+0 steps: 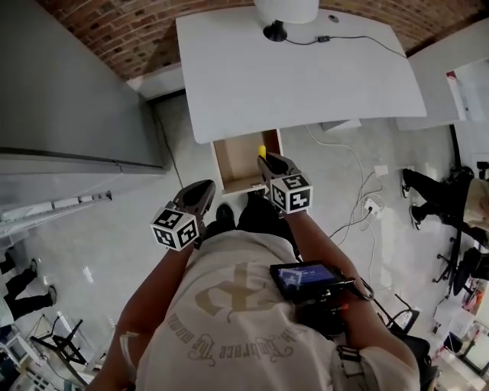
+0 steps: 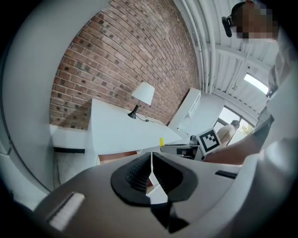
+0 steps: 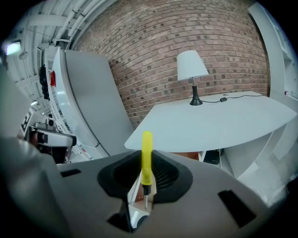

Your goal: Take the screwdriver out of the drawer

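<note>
While the right gripper clamps the screwdriver, the drawer stands open.

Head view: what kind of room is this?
Probably an office or studio workspace: a white desk with a lamp on it stands against a bare brick wall.

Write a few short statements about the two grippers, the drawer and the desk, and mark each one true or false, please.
1. The right gripper holds a yellow screwdriver. True.
2. The left gripper is wide open. False: its jaws are together, with nothing between them.
3. The drawer under the white desk is closed. False: it is pulled out.
4. A lamp with a white shade stands on the desk. True.
</note>
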